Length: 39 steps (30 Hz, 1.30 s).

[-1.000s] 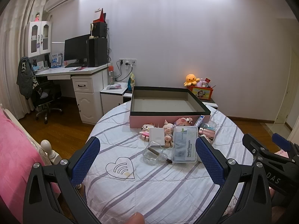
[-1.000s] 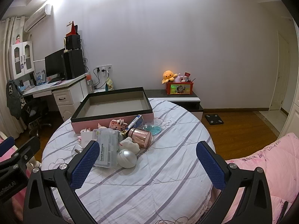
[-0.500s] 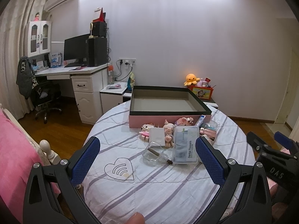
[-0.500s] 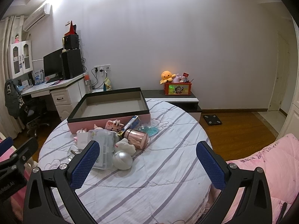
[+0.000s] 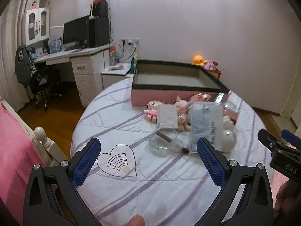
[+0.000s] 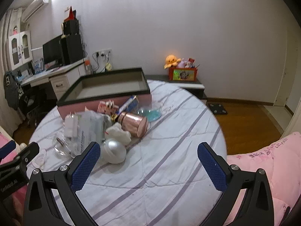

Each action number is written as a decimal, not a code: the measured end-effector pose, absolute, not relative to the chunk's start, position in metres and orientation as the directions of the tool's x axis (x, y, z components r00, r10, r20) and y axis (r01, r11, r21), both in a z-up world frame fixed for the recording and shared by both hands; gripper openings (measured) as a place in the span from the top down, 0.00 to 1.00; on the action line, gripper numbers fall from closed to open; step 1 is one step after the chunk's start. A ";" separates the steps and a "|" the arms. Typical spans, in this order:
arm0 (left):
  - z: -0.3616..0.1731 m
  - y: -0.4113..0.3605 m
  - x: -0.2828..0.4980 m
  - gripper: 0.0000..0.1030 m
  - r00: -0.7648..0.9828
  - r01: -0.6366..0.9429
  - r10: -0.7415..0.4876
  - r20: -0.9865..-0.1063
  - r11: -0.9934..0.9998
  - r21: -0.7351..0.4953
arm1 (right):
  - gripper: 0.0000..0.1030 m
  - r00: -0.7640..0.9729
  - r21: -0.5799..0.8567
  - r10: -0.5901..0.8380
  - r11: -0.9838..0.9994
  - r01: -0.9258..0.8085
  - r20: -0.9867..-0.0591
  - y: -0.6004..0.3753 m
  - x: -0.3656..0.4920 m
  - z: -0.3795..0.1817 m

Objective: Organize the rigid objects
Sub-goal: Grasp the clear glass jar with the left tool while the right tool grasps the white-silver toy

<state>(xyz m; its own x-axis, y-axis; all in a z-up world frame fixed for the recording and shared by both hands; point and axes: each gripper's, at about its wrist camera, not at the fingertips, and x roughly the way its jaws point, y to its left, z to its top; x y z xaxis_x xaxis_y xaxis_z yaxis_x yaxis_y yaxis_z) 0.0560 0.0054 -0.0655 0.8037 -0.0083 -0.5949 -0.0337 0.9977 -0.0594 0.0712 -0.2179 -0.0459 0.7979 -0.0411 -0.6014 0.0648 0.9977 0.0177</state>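
A pile of small objects lies on the round table in front of an empty pink box with a black rim [image 5: 170, 92] [image 6: 105, 94]. The pile holds a dental floss box [image 5: 206, 124], a clear glass dish [image 5: 162, 143], a white card [image 5: 167, 116], pig figures [image 5: 181, 105], a rose-gold cup on its side [image 6: 134, 121], a silver ball [image 6: 113, 150], a white rabbit figure [image 6: 118, 133] and a blue glass dish [image 6: 149, 112]. My left gripper [image 5: 148, 162] is open and empty above the near table edge. My right gripper [image 6: 148, 162] is open and empty, right of the pile.
The round table has a white striped cloth [image 5: 150, 188] with a heart mark [image 5: 117, 161]. A pink bed [image 6: 263, 160] lies at the right, another pink bed edge [image 5: 11, 150] at the left. A desk [image 5: 75, 60] and low cabinet [image 6: 188, 83] stand behind.
Both grippers have moved forward and tilted down toward the table. The pile now looks nearer and larger. Both grippers stay open.
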 end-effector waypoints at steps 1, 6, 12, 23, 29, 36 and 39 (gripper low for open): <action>-0.069 0.006 0.060 0.00 0.798 -0.037 -0.005 -0.602 0.998 -0.057 | 0.00 0.790 0.016 -0.037 0.998 0.059 -0.612 -0.218 0.075 -0.050; -0.085 0.008 0.081 0.00 0.769 -0.038 -0.011 -0.639 0.997 -0.063 | 0.00 0.755 0.013 -0.007 1.000 0.021 -0.655 -0.213 0.092 -0.070; -0.101 0.004 0.104 0.00 0.725 -0.024 -0.046 -0.687 0.996 -0.091 | 0.00 0.720 0.008 0.030 0.999 -0.034 -0.694 -0.202 0.108 -0.085; -0.119 0.002 0.138 0.03 0.629 -0.011 -0.116 -0.768 0.987 -0.158 | 0.08 0.684 0.017 0.099 0.992 -0.126 -0.723 -0.194 0.140 -0.095; -0.117 -0.005 0.133 0.38 0.642 0.036 -0.121 -0.757 0.991 -0.127 | 0.42 0.663 0.026 0.136 0.985 -0.172 -0.736 -0.183 0.142 -0.099; -0.113 0.006 0.124 0.38 0.647 0.074 -0.179 -0.741 0.982 -0.173 | 0.55 0.658 0.094 0.191 0.979 -0.180 -0.729 -0.189 0.135 -0.102; -0.113 0.010 0.119 0.38 0.652 0.079 -0.191 -0.733 0.980 -0.185 | 0.55 0.654 0.139 0.219 0.975 -0.173 -0.724 -0.198 0.130 -0.101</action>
